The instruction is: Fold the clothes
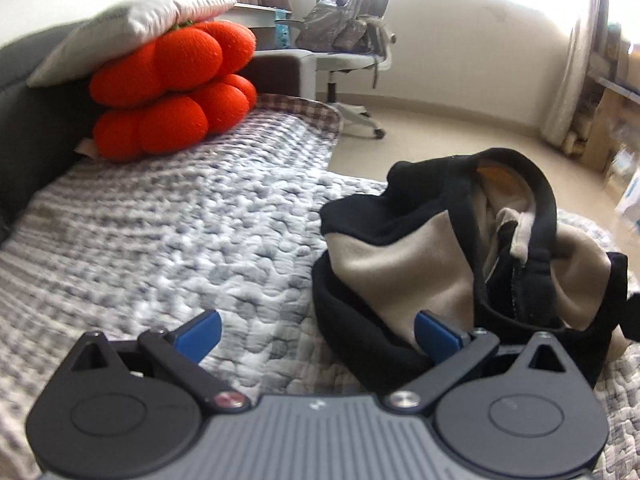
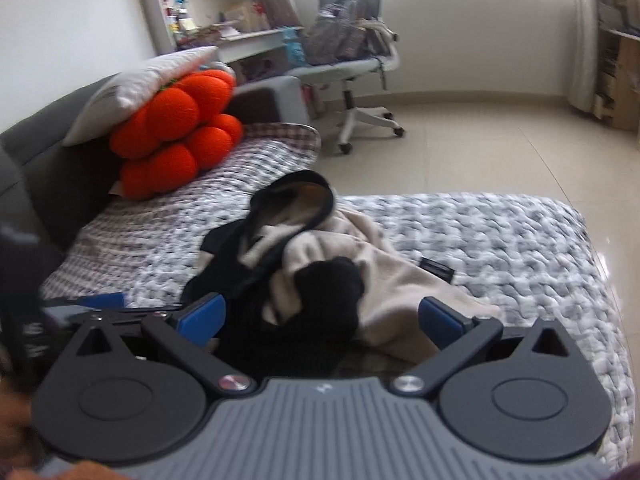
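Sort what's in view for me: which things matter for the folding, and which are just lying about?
For the job:
black and beige garment, crumpled
quilted bed cover under it
left gripper, open
right gripper, open

Lying about:
orange plush cushion
white pillow
office chair
backpack on it

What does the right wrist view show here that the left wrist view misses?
Only the right wrist view shows the garment's beige lining spread toward the bed's far side, a small dark tag beside it, and the bookshelf. Only the left wrist view shows the garment's curled black hem close up. Both share the open right gripper or left gripper, the orange cushion, grey quilt and office chair.
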The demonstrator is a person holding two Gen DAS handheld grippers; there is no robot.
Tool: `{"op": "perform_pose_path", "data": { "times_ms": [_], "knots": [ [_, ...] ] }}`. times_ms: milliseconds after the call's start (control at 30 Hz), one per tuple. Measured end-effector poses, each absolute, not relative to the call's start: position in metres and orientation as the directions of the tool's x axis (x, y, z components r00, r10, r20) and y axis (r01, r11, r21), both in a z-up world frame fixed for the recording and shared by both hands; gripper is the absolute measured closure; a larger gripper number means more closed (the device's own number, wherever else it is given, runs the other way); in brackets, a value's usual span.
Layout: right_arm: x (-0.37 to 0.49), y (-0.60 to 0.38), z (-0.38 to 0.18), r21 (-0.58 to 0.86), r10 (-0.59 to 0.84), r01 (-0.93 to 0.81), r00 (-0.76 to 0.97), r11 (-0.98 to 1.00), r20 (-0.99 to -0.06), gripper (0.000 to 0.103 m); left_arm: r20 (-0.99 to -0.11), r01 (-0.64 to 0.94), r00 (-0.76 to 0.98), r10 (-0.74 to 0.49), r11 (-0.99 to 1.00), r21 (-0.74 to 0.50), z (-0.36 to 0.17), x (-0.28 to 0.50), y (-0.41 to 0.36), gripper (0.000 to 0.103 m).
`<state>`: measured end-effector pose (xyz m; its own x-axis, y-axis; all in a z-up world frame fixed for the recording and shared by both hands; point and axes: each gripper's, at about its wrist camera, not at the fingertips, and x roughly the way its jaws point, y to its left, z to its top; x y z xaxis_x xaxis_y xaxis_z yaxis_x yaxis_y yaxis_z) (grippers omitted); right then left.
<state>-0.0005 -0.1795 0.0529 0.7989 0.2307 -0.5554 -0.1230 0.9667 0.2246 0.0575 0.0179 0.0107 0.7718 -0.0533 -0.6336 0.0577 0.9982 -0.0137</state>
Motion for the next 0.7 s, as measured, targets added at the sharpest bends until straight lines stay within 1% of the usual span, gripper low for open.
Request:
{"op": "perform_pose_path", "data": {
  "times_ms": [100,233,300,367,533,700],
  "knots": [
    [0.002,-0.169,0.048,0.209,0.264,-0.175,0.787,0.962,-0.558,0.0,-0.623,0.076,0.774,-0.113,0.993,-0.086,0.0,0.062,0.028,0.0],
    [0.014,-0.163,0.035,0.208,0.292,-0.207,0.751,0.956,-0.593,0.001,-0.661,0.077,0.731,-0.171,0.982,-0.17,-0.011,0.07,0.037,0.0],
    [0.02,-0.163,0.03,0.209,0.293,-0.208,0.736,0.956,-0.61,0.003,-0.674,0.083,0.714,-0.19,0.979,-0.187,-0.015,0.071,0.039,0.0],
    [0.022,-0.166,0.029,0.208,0.289,-0.203,0.735,0.957,-0.613,0.004,-0.688,0.101,0.698,-0.198,0.979,-0.179,-0.015,0.071,0.04,0.0],
    [0.009,-0.159,0.038,0.228,0.338,-0.25,0.741,0.941,-0.581,0.022,-0.718,0.128,0.654,-0.237,0.971,-0.204,-0.011,0.073,0.046,0.0],
    [-0.004,-0.152,0.048,0.246,0.386,-0.298,0.743,0.922,-0.547,0.028,-0.692,0.109,0.667,-0.277,0.955,-0.277,-0.003,0.069,0.062,0.006]
  ]
}}
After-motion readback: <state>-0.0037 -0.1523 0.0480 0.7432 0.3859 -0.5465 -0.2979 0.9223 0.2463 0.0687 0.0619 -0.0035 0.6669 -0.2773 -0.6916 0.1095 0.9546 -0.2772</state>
